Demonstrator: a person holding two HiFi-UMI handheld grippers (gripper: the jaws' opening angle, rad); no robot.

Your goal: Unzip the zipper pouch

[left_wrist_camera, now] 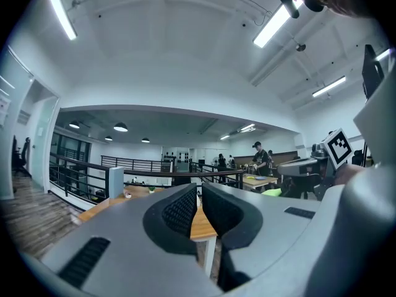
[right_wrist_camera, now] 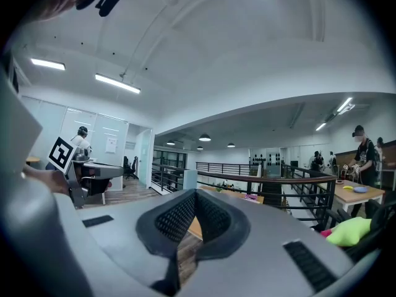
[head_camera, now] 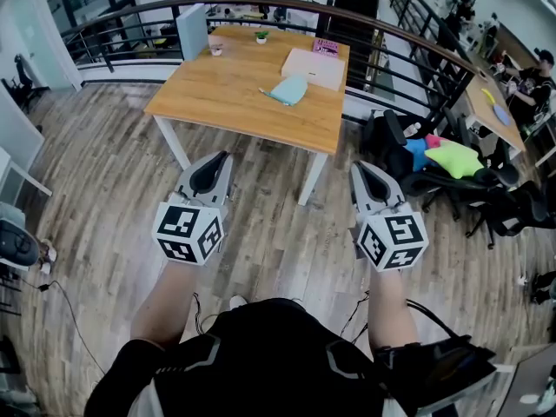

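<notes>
Two claws shut and empty, held over the floor short of the bench.
Jaws of the left claw and the right claw are pressed together with nothing between them. The two are well apart above the wood-plank floor. The pale blue zipper pouch lies flat on the wooden bench, toward its right side, just beside a flat beige box. Neither claw touches it.
</notes>
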